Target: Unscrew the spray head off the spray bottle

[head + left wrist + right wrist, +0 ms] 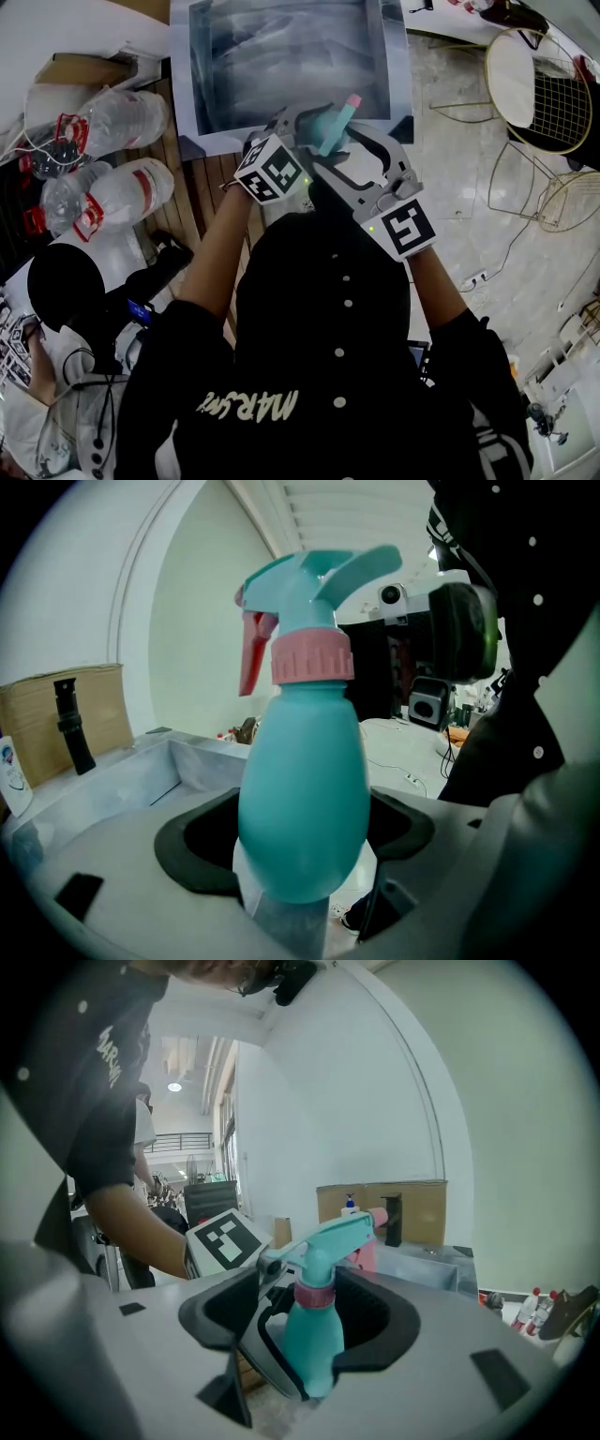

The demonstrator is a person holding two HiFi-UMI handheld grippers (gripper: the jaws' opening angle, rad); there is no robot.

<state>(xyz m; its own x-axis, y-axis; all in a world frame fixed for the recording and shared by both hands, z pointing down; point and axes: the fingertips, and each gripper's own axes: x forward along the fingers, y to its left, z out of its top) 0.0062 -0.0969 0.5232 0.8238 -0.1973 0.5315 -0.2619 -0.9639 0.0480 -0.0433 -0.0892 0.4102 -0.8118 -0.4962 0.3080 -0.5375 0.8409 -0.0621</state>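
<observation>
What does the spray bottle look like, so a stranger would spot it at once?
Find the person in black, then the left gripper in front. It clamps a teal spray bottle by its body. Its pink collar and pink trigger set it apart from the clear plastic bottles lying nearby.

The person wears a black short-sleeved shirt (pixel 309 281) with white buttons (pixel 348 304) and pale lettering (pixel 248 405); the left gripper (pixel 286 127) and right gripper (pixel 352 150) are light grey with black-and-white marker cubes (pixel 272 170).

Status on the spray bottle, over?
Left gripper shut on spray bottle body. Right gripper open, jaws either side of the bottle. Spray head on, not gripped. Nothing blocking.
</observation>
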